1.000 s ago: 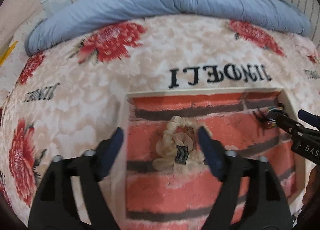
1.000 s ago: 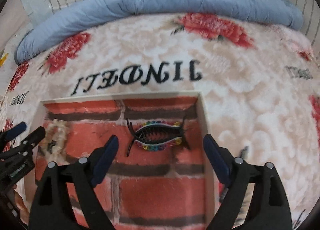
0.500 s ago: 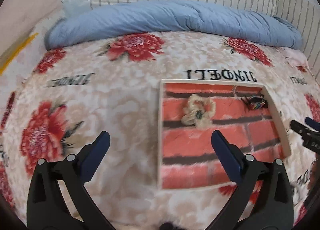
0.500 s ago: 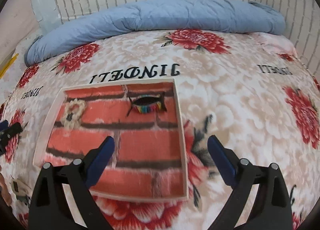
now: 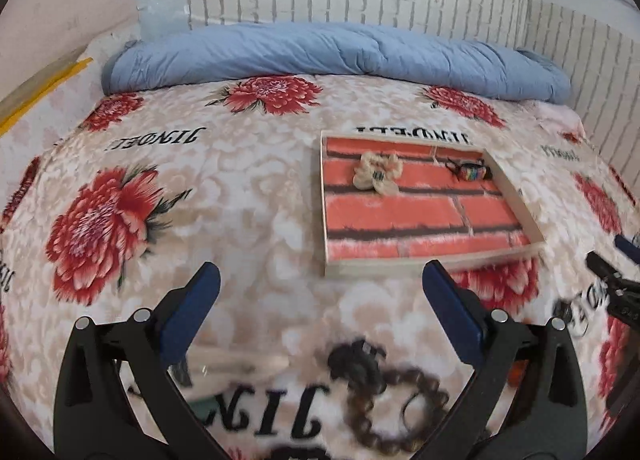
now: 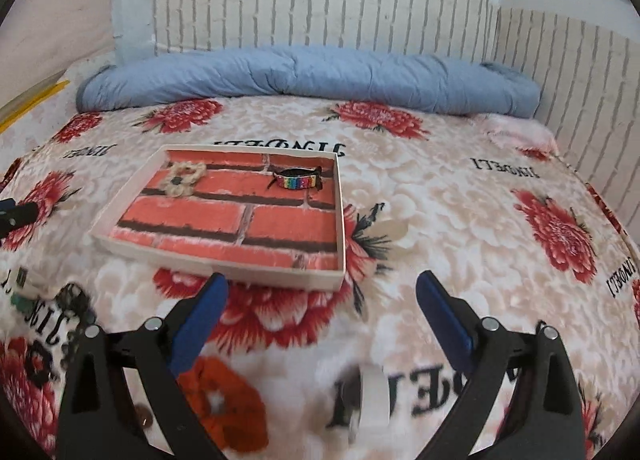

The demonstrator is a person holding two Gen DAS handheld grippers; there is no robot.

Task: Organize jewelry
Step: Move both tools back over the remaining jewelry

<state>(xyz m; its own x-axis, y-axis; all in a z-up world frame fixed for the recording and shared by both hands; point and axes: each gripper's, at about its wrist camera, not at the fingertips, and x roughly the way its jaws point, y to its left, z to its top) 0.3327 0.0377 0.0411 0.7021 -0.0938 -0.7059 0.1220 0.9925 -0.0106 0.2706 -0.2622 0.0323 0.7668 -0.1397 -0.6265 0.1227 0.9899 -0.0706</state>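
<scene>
**Tray on bed, both grippers empty**

The floral blanket (image 6: pixel 440 220) carried a brick-patterned tray (image 6: pixel 256 278), its long axis running away from the cameras. The left gripper (image 5: pixel 320 300) and right gripper (image 6: pixel 322 300) hung with jaws spread, empty. A rainbow clip (image 6: pixel 298 181) lay crosswise at the tray's far end, beside a cream scrunchie (image 6: pixel 185 177).

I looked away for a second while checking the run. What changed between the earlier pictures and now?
Both grippers, the left gripper and right gripper, pulled back from the tray, open and empty. That brought into view items lying on the blanket nearer the cameras, among them a dark scrunchie and an orange scrunchie. The cream scrunchie and rainbow hair clip stayed in the tray.
</scene>
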